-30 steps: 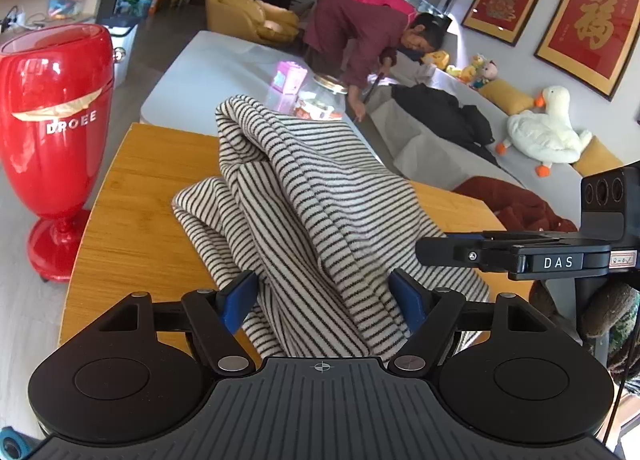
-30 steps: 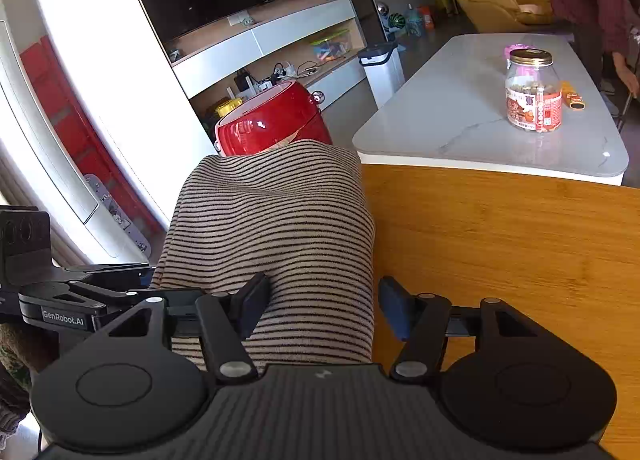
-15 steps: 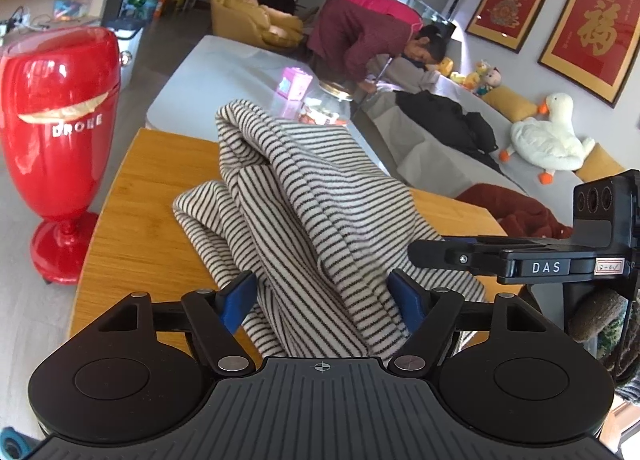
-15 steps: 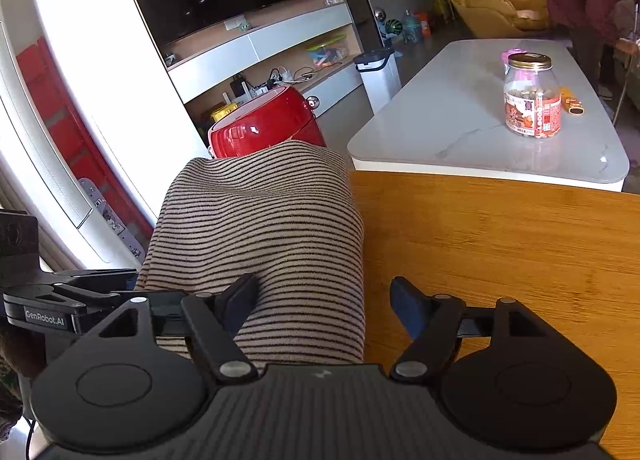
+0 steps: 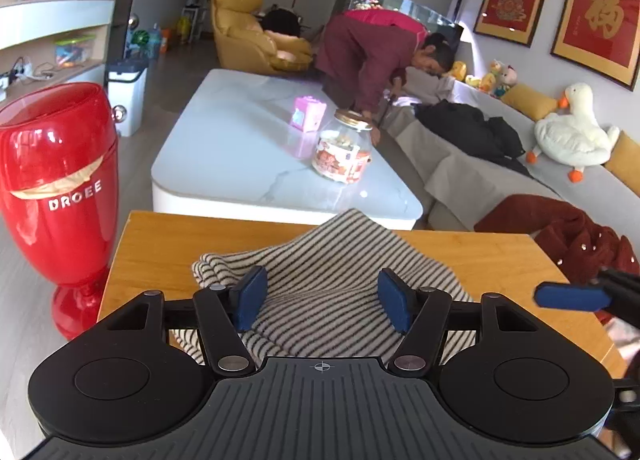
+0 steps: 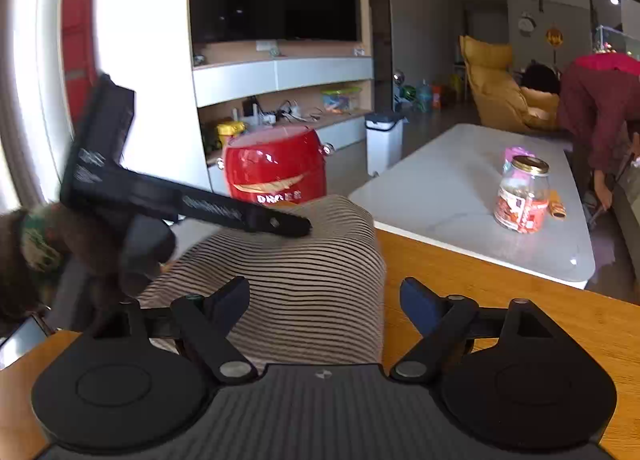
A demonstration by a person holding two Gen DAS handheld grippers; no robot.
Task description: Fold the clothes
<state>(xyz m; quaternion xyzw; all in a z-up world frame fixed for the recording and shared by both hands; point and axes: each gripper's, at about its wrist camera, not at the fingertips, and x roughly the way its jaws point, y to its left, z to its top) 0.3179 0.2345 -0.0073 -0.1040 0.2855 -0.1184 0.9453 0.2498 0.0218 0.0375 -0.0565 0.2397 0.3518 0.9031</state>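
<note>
The striped garment (image 5: 340, 292) is lying in a loose, partly doubled heap on the wooden bench (image 5: 168, 244), with a bunched roll of layers at its left edge and a raised corner pointing toward the white table (image 5: 240, 163).

The left gripper (image 5: 320, 298) is hovering over the cloth with its jaws spread wide and nothing pinched between them. The right gripper (image 6: 324, 302) is likewise standing wide open, holding nothing, its left finger over the stripes and its right finger over bare wood.

Judging by this, both tools are standing free of the cloth, which fits either a fold just laid down or a fresh grip being lined up. Either way, doing it well is going to mean working from the outer edges, pressing the hump flat, and keeping the layers squared so the bunched left edge is not dragging.

The left wrist view is showing the heap's outline, that bunched roll, and one blue finger of the right gripper at the far right. The right wrist view is showing instead a smooth rounded fold along the garment's right side, and the left gripper (image 6: 280, 221) blurred above the hump, beside the red vase (image 6: 276, 175).
</note>
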